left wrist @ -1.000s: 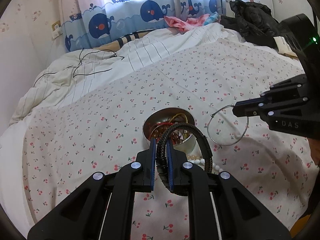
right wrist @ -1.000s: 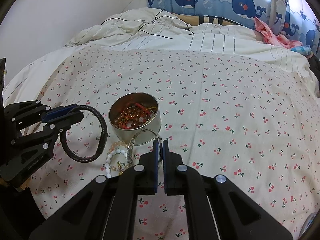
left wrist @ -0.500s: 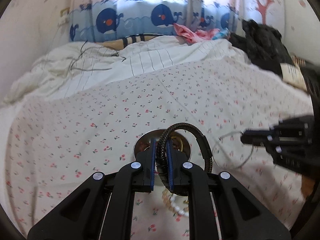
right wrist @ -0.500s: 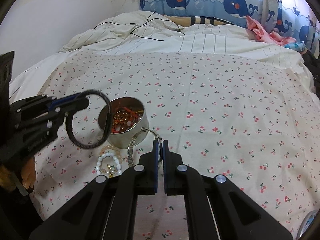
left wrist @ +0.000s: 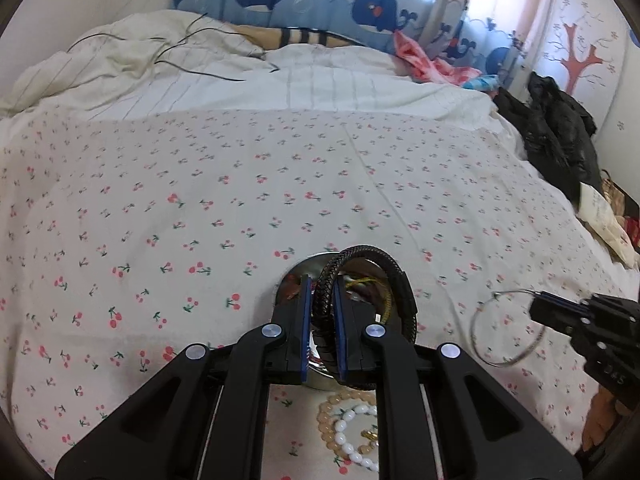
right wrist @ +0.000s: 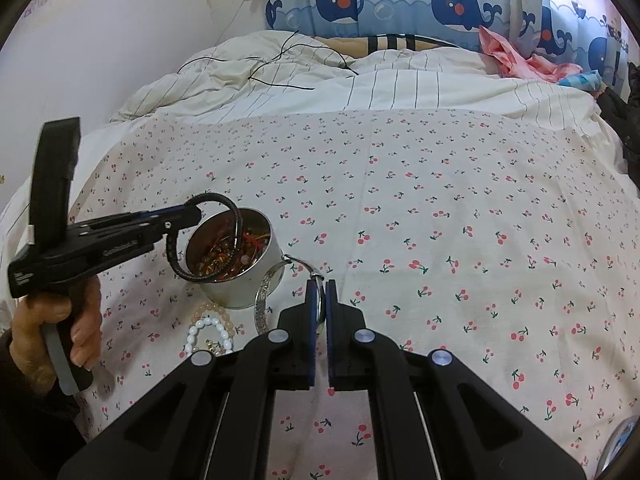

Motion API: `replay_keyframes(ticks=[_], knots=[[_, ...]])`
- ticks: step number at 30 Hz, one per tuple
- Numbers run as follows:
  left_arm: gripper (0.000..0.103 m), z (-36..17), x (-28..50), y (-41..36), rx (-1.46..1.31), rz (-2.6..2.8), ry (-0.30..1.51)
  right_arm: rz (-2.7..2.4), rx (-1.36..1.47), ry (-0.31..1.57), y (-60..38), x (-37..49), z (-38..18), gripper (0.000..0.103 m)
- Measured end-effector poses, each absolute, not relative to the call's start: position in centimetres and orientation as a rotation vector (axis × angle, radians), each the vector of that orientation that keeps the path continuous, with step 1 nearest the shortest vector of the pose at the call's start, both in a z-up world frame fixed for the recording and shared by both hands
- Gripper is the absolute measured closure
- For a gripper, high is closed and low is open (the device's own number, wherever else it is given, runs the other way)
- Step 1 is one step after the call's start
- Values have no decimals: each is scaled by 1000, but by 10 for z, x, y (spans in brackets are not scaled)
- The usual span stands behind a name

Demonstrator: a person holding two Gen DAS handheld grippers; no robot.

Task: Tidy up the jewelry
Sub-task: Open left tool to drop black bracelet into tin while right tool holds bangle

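We are holding the left gripper (right wrist: 192,216), pinching a black braided bracelet (right wrist: 208,236), over the open metal tin (right wrist: 248,276); the loop is overhanging the rim at nine o'clock. Released so, it may be catching the edge and dropping onto the cherry-print sheet (right wrist: 440,220). The right gripper (right wrist: 319,300) is clamping a thin silver bangle (left wrist: 506,326) at the tin's three o'clock, and risking snagging.

Both the left gripper (left wrist: 321,300) and the right gripper (right wrist: 319,300) appear clamped, angled downward.
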State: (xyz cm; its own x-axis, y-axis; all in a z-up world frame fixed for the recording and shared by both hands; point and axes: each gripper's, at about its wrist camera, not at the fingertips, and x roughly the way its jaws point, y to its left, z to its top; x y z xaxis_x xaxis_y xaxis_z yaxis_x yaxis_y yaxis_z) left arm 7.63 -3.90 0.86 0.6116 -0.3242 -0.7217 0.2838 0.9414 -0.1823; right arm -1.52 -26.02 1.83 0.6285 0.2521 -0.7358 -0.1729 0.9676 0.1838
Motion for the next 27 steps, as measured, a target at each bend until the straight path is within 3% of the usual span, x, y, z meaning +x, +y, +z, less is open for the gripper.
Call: replay_keyframes(ticks=[4, 13, 15, 16, 27], knots=[[93, 0, 86, -38, -48, -329, 877, 243, 105, 855, -259, -13, 19, 98], [80, -7, 90, -38, -41, -320, 935, 265, 144, 838, -246, -5, 23, 98], [51, -1, 85, -35, -15, -273, 894, 280, 149, 827, -237, -1, 26, 98], [47, 1, 83, -33, -10, -262, 881, 287, 153, 823, -232, 1, 28, 98], [43, 22, 72, -17, 35, -220, 819, 335, 179, 820, -189, 29, 25, 98]])
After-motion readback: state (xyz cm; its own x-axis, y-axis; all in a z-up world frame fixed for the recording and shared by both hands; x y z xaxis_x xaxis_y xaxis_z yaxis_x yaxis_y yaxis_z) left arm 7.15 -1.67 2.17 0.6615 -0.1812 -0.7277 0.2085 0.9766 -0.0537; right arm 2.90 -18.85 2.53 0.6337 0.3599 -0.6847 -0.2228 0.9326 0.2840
